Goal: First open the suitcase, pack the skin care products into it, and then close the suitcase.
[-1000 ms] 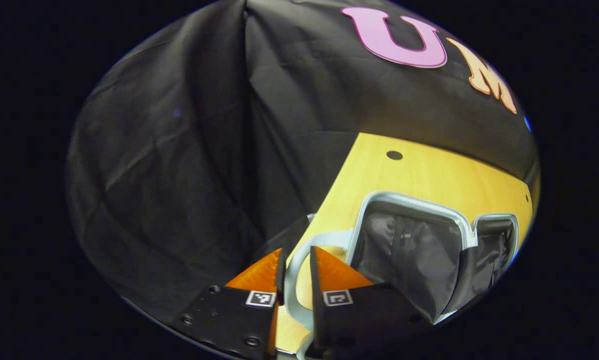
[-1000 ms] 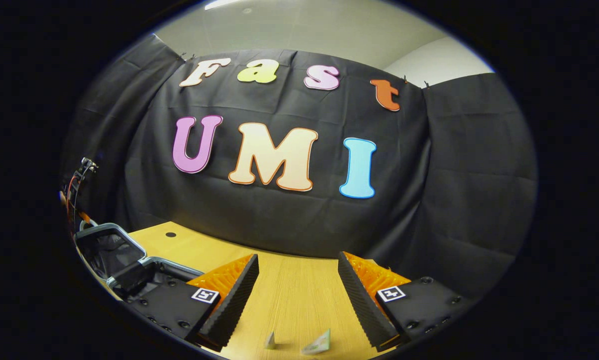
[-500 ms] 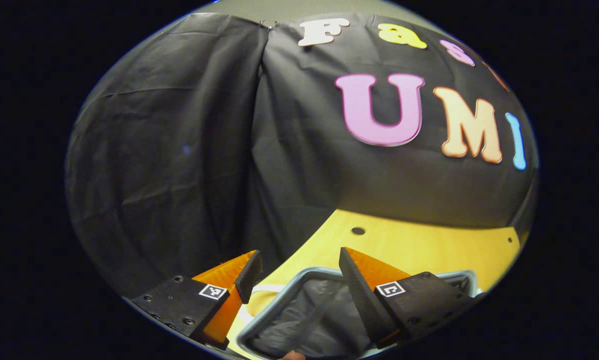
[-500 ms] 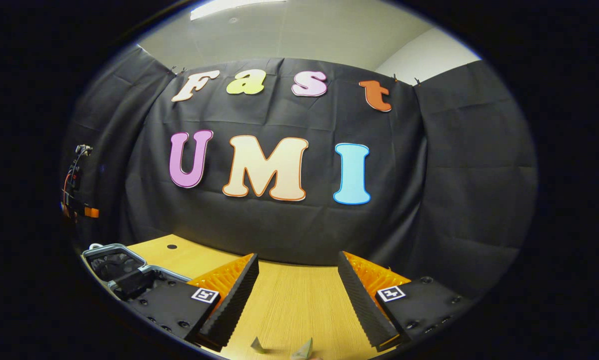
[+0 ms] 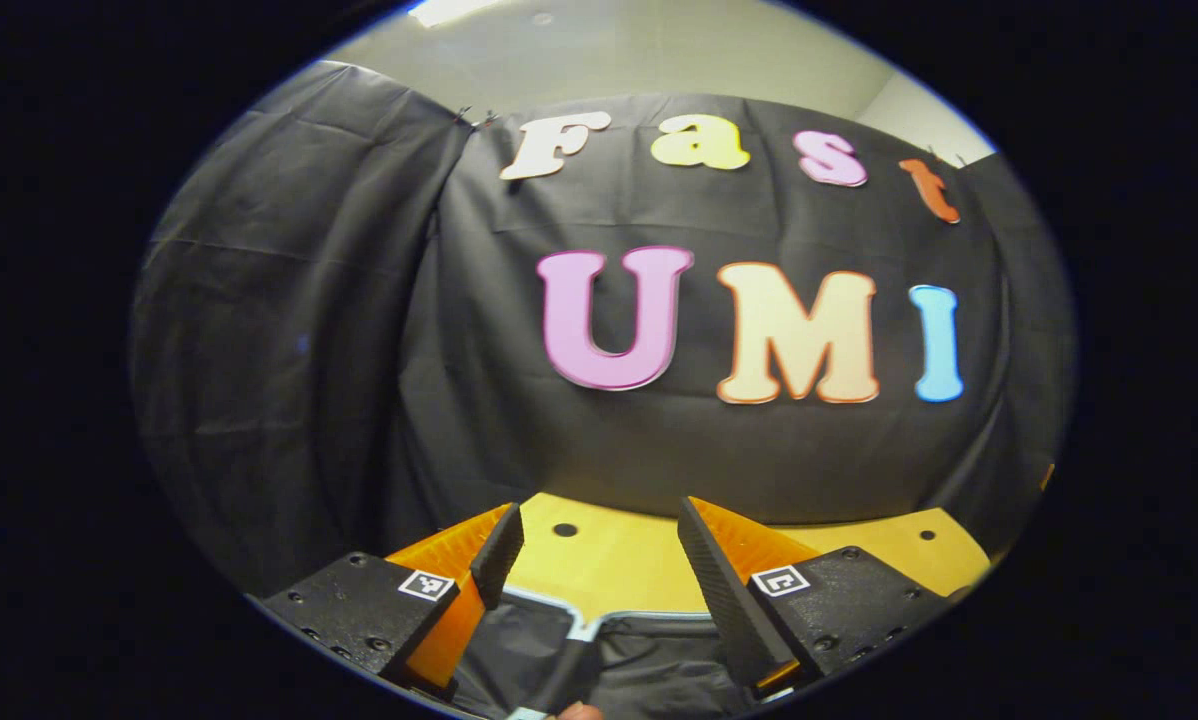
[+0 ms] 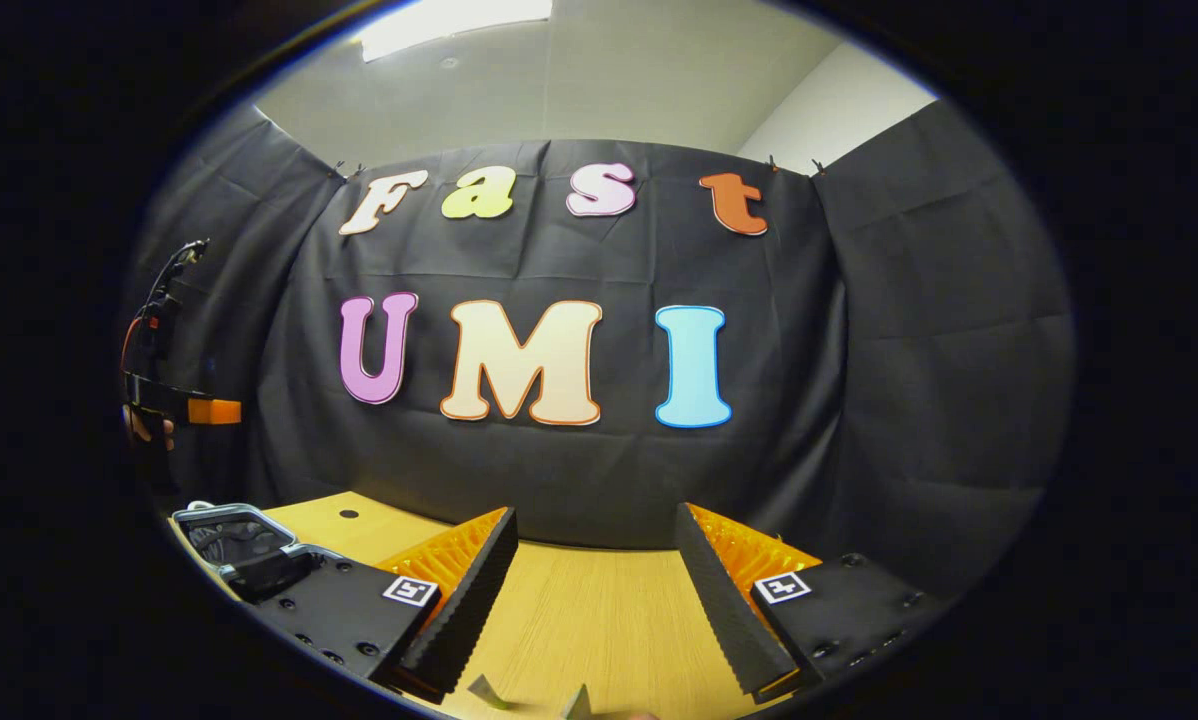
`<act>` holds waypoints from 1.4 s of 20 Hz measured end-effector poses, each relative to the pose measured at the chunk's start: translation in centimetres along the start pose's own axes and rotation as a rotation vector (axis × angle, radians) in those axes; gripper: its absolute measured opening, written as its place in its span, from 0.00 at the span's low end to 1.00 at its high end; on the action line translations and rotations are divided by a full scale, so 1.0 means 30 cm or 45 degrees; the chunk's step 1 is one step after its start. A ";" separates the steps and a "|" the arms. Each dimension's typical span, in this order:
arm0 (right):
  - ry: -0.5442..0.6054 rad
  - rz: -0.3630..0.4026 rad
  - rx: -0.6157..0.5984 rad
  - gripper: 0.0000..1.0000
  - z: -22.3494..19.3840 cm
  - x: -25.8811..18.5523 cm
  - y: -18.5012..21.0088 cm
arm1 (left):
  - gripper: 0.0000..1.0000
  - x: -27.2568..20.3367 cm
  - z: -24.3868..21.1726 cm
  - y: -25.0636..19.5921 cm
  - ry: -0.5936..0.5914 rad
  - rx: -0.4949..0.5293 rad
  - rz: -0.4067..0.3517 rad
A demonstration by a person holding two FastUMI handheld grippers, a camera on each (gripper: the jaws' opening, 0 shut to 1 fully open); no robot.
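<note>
Left gripper view: left gripper hangs over the near edge of the suitcase, fingers spread wide with nothing between them, aimed level toward the wall rather than down. Likely it sits there because the opening step looks done and it has no hold to keep. The suitcase lies open on the yellow table, straight under the fingers; a pale grey rim curves between them and dark fabric lining fills what shows below it. No products can be made out inside from this angle, too little of the interior is visible. Right gripper view: right gripper is also wide open and empty, held level above bare table well to the right of the case. Judged as a ready pose for the packing step. Two small pale tips poke up at the bottom edge between its fingers, possibly the skin care items, too cropped to say. The suitcase sits at far left on the table, lid laid open flat, grey frame around black lining, both halves showing, one partly behind the finger mount. Above it the left gripper is seen from the side with a hand holding it, clear of the case; its opening can't be read from here.
</note>
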State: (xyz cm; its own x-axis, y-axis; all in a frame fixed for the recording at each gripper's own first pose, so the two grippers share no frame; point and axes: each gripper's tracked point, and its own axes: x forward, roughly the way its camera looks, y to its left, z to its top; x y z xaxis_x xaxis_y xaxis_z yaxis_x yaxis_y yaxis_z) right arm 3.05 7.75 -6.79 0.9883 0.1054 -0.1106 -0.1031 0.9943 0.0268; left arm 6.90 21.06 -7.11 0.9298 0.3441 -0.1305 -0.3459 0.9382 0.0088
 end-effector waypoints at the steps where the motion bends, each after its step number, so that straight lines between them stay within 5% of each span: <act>1: -0.005 -0.007 0.004 0.99 0.003 -0.006 -0.023 | 0.94 -0.009 -0.012 -0.072 0.005 0.015 -0.039; 17: 0.032 0.146 -0.002 0.99 -0.070 -0.091 -0.172 | 0.93 -0.314 -0.403 -0.872 0.217 0.125 -0.522; 25: 0.086 0.195 -0.074 1.00 -0.146 -0.085 -0.173 | 0.96 -0.389 -0.756 -1.041 0.446 0.110 -0.654; 28: 0.120 0.206 -0.094 0.99 -0.185 -0.081 -0.170 | 0.84 -0.391 -0.864 -1.070 0.530 0.069 -0.662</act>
State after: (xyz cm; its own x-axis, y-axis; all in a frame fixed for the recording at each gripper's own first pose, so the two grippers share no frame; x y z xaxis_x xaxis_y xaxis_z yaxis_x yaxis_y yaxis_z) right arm 0.54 2.50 -12.18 0.9435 0.2613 -0.2037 -0.2709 0.9624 -0.0205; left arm 3.85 -14.04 -31.56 0.8441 -0.1860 -0.5029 0.1508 0.9824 -0.1104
